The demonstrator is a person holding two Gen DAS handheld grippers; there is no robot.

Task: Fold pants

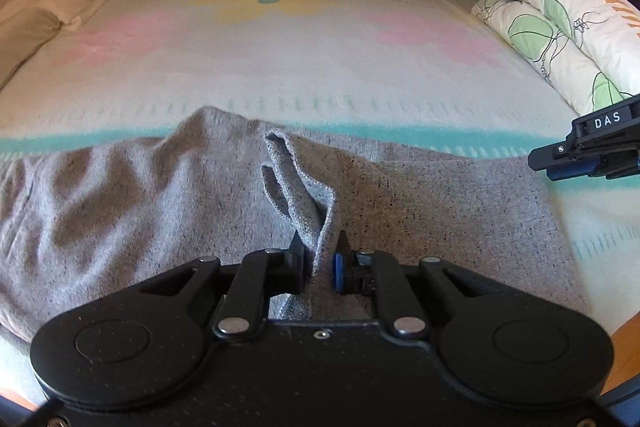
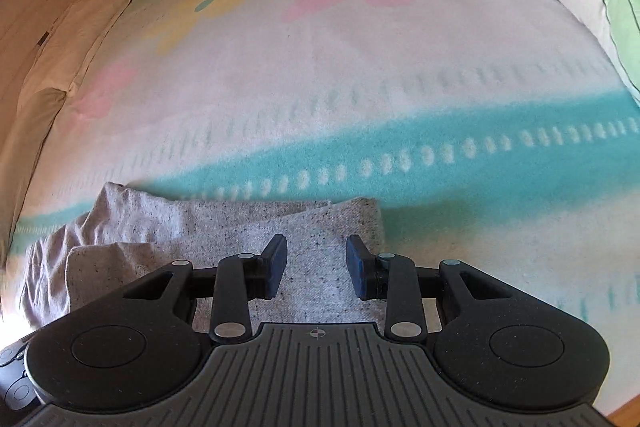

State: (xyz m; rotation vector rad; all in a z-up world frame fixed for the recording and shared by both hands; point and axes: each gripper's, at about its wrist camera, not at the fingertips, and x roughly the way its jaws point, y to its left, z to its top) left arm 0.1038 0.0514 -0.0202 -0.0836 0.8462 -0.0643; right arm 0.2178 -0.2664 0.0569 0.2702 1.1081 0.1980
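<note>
Two tongs work grey pants on bed: left tongs pinch raised fabric ridge, likely lifting layer to start fold; right tongs hang parted above flat pant end, gripping nothing, probably ready to pin it. Beyond, pastel blanket, leaf-print pillows, headboard.

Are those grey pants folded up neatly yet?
Not yet. The grey pants lie rumpled on the bed, one fold pinched in the left gripper.
</note>
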